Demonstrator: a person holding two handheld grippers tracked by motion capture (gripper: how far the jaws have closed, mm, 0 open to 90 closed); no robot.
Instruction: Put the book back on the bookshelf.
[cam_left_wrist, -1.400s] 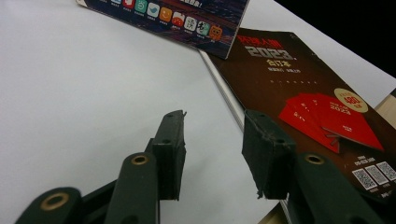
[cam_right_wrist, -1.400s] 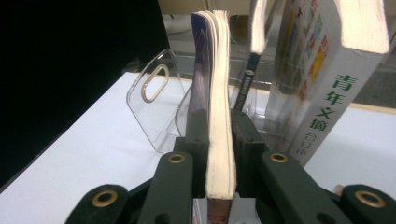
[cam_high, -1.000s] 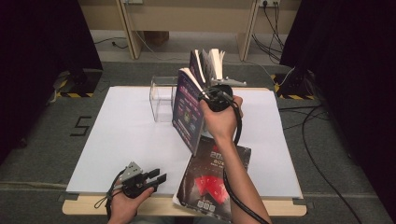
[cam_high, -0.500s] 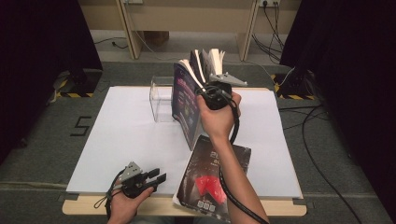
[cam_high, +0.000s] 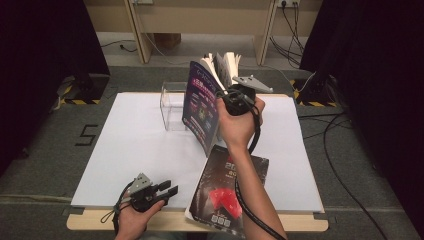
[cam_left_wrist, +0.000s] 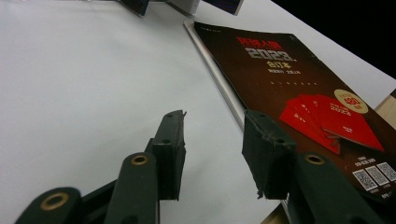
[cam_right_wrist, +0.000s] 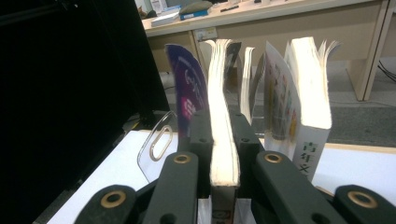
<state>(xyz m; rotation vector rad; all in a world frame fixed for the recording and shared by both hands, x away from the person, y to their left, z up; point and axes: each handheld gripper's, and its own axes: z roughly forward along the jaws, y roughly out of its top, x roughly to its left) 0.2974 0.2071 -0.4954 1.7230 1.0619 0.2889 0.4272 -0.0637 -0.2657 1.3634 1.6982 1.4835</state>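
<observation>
open white table left of the clear stand, crowded to its right

the white table (cam_high: 130, 150) is left bare in front of and left of the clear stand (cam_high: 172, 106). just right of the stand, passage is blocked by a fanned book (cam_high: 202, 105) held upright; nearer, a dark magazine (cam_high: 227, 190) lies flat.

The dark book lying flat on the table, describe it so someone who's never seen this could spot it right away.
On the white table, look at the near edge, under the person's right forearm. The dark book lies flat there, brown-black with red booklets pictured on its cover; the purple-covered book is held up in the right gripper.
</observation>
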